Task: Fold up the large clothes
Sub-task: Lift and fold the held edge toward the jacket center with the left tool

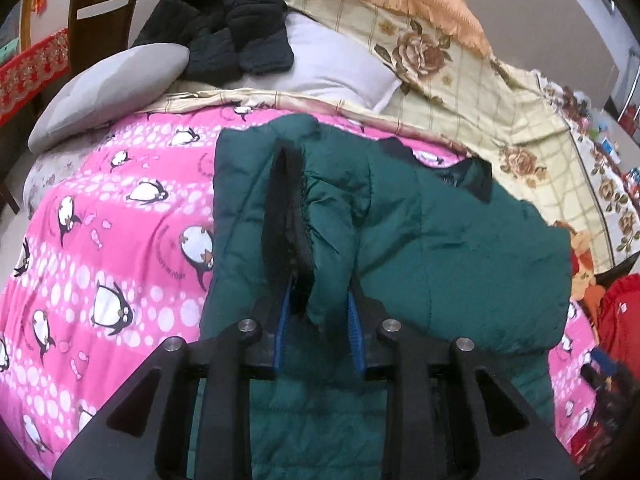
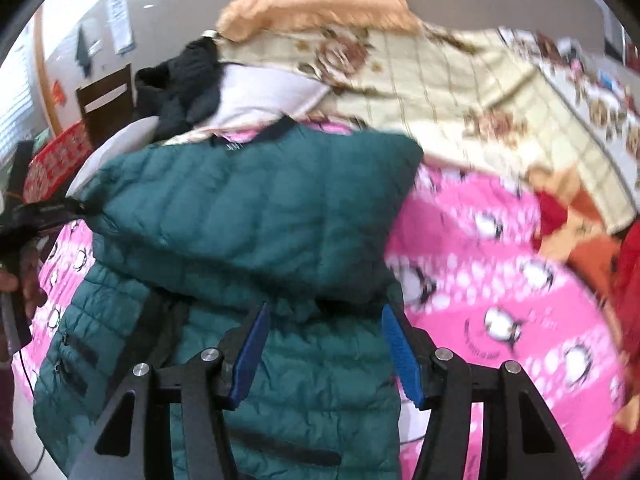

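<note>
A dark green puffer jacket (image 1: 460, 248) lies partly folded on a pink penguin blanket (image 1: 120, 240). My left gripper (image 1: 320, 304) is shut on a bunched fold of the jacket, where green fabric and a black trim strip (image 1: 286, 208) fill the gap between the blue pads (image 1: 280, 332). In the right wrist view the jacket (image 2: 248, 208) has its upper part folded over the body. My right gripper (image 2: 325, 312) hovers open over it, its blue pads (image 2: 250, 354) wide apart and pressing on nothing, with the folded edge just at the tips.
At the back, a black quilted jacket (image 1: 224, 20) rests on a white pillow (image 1: 336, 64) beside a grey pillow (image 1: 108, 88). A floral cream quilt (image 1: 480, 92) covers the right side, with a red garment (image 1: 624, 320) at the right edge. A wooden chair (image 1: 104, 12) stands left.
</note>
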A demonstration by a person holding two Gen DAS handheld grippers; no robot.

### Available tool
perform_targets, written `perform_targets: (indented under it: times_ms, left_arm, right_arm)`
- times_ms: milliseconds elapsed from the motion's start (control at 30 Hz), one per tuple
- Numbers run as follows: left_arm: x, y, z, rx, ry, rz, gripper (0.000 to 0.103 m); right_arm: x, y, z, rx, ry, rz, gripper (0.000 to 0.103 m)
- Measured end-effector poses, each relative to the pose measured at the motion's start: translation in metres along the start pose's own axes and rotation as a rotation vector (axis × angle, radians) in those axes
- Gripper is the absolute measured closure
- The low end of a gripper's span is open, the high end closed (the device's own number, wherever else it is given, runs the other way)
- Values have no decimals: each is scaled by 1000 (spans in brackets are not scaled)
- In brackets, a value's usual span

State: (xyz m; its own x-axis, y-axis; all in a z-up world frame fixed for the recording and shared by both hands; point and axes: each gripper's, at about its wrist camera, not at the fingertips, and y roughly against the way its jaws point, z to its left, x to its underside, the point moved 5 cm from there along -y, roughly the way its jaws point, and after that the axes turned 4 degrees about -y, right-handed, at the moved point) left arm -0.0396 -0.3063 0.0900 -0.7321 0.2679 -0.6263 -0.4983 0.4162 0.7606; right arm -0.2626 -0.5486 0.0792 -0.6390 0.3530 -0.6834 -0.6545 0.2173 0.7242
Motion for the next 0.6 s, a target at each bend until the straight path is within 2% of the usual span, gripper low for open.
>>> perform_targets:
  times_ms: [200,333,467,600]
  left_arm:
    - [8,-1,-9,-45,-45,-7,77]
    - [11,-9,-4,-34,-27,4,75]
    - [12,-16,-3,-30,-29,12,68]
    - [16,-22,-3,-39,-36,23,66]
  right_arm:
    - [-34,-26,29,59,54,-44,47]
    - [-51,-62,35,77,-10,-21,47]
    - [-46,-107,30,105,-49,44,47]
    - [-46,-124,33,137,-24,54,47]
